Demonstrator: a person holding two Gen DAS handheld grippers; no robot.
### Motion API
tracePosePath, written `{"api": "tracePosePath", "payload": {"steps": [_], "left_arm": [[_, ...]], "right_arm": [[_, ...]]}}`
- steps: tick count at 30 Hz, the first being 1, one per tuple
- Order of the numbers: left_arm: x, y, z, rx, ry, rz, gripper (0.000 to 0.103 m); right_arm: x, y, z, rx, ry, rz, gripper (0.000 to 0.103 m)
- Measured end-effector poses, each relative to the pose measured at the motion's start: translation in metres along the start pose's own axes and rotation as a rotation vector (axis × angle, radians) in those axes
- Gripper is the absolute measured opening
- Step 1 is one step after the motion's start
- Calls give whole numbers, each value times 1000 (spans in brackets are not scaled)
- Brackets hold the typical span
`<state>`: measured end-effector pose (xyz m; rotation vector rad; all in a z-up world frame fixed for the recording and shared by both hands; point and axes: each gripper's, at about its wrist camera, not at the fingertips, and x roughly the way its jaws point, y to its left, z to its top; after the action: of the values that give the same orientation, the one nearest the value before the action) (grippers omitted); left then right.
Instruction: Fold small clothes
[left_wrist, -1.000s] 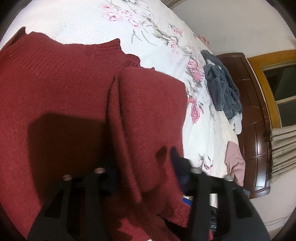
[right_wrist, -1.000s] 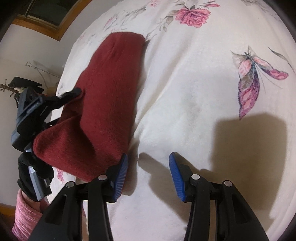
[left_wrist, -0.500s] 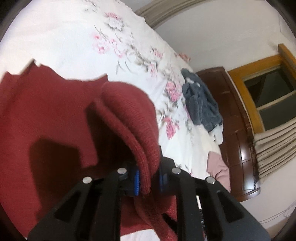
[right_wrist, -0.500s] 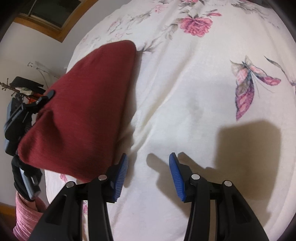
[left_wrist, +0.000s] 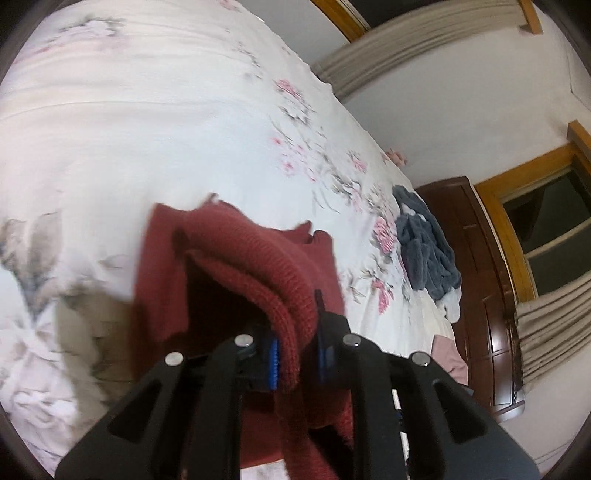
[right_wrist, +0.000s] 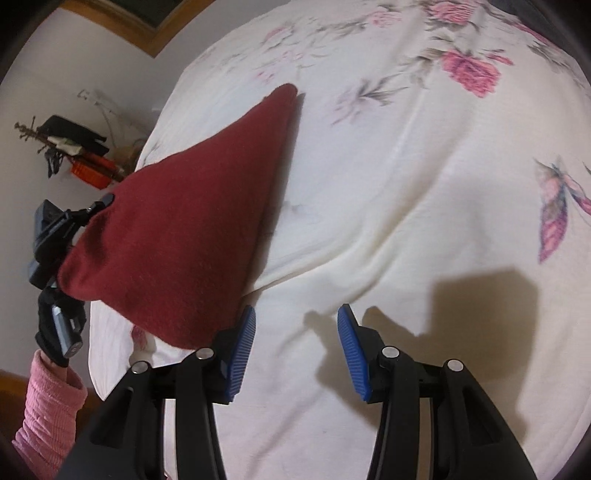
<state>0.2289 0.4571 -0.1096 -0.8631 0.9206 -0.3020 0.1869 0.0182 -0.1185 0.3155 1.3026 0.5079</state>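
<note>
Ahead of the right gripper (right_wrist: 295, 350) the bed (right_wrist: 424, 206) lay bare and passable; the lifted red sweater (right_wrist: 184, 236) blocked its left, and a grey garment (left_wrist: 424, 251) crowded the far edge.

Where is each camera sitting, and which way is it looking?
Left wrist view: sits on the left claw, looking along its fingers across the floral bedspread toward a grey garment and a window; the claw is shut on the red sweater.
Right wrist view: sits on the right claw, open, looking down at the bedspread; the left claw and a pink sleeve show at left.
Both views share the red sweater, the bedspread and the left claw.
</note>
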Motion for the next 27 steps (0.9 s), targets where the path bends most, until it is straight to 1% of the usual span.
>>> {"api": "tracePosePath", "payload": {"steps": [3,8,9,12,13,14,18,20,21,22,23,24,26,27], "left_arm": [[-4,25,-4,-20,-8,14,13],[20,62,-17,-69,81,90,14],[23,67,-21,-80,92,88,14],[13,71,-23,-126,81,45,17],[10,70,-25,-127,81,49,19],[4,67,-26,-119,81,56,24],[-30,44,-42,-3,79,87,34],[-46,33,-52,33,74,69,40],[-53,27,-59,52,73,65,46],[-56,22,-64,70,75,79,55],[-57,18,-69,86,80,100,57],[-56,16,-74,97,94,121,58],[-51,16,-80,96,122,111,58],[-48,17,-82,94,128,108,58]], "right_arm": [[5,11,0,-26,11,12,47],[17,32,-3,-57,39,23,48],[22,35,-2,-65,48,24,48],[28,44,-5,-81,66,23,48],[28,46,-5,-83,69,26,48],[31,48,-3,-83,73,29,48],[36,55,-1,-83,79,61,51],[40,58,1,-75,83,79,53],[43,61,0,-69,87,90,54],[46,63,0,-60,93,105,54],[48,64,0,-52,97,115,55],[51,66,-1,-40,106,127,58],[58,68,-1,-16,125,142,65],[64,67,-2,8,140,155,65]]}}
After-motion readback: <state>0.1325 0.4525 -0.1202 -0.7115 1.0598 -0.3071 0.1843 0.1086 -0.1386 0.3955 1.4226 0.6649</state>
